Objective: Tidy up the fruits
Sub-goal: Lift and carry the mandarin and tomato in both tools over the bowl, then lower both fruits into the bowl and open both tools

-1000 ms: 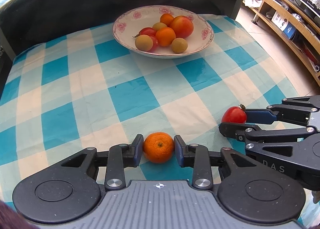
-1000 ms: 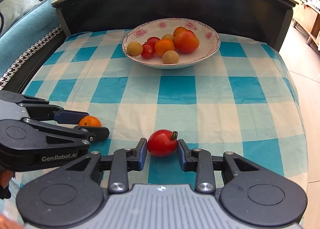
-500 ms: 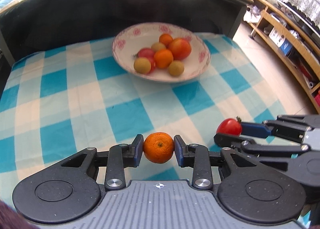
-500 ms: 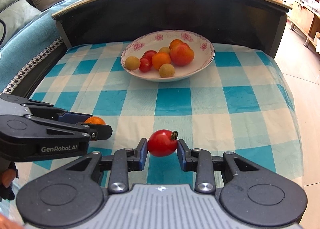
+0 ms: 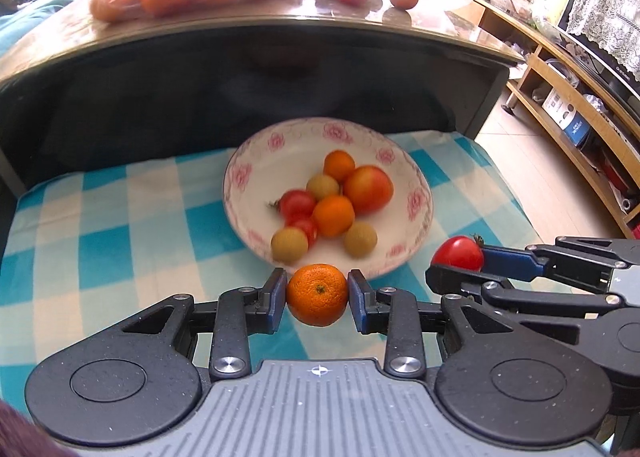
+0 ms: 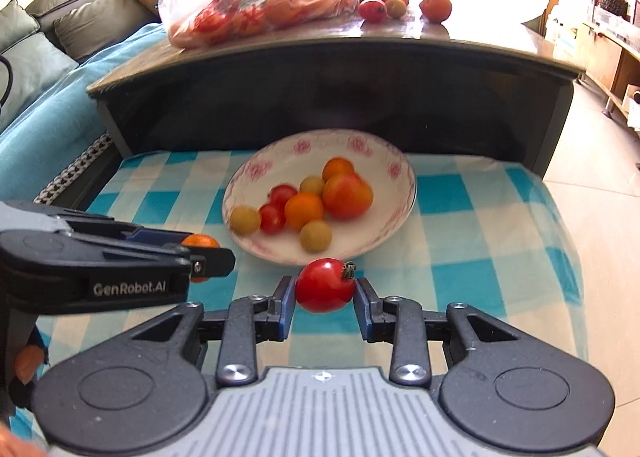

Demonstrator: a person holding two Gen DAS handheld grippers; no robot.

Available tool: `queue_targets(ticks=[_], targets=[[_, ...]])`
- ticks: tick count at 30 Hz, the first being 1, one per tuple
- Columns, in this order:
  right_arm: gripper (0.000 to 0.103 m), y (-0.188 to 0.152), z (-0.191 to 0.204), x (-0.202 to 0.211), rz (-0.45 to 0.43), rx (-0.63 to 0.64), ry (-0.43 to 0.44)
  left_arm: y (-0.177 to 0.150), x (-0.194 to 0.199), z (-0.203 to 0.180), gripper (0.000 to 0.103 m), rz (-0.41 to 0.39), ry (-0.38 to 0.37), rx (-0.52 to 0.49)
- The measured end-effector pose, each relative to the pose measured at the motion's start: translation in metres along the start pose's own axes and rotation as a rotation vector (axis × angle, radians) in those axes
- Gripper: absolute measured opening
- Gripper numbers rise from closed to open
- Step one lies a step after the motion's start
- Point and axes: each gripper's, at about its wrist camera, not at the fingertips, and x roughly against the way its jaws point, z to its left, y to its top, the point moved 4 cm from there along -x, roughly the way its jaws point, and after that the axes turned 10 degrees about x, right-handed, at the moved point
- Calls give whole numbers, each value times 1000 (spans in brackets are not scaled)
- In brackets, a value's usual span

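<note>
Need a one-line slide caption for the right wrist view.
Right gripper clamps a red tomato before the floral fruit-filled bowl; left gripper alongside holds a small orange mandarin.

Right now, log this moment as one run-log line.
left gripper: shut on mandarin | right gripper: shut on tomato | both short of bowl | bowl: holds fruit

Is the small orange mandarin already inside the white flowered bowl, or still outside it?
Outside. The small orange mandarin is clamped in the left gripper, in front of the white flowered bowl.
</note>
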Motion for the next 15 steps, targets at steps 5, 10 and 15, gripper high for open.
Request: queue_targets(ticks=[5,10,15], targets=[[34,16,-10,-15,-7,5,-1,10,-17,-5,40,6,17,-23],[34,19,-18,-32,5,18,1,15,-30,0,40,16,20,-16],[34,22,-21,-46,6,13,8,20,-38,6,40,18,25,0]])
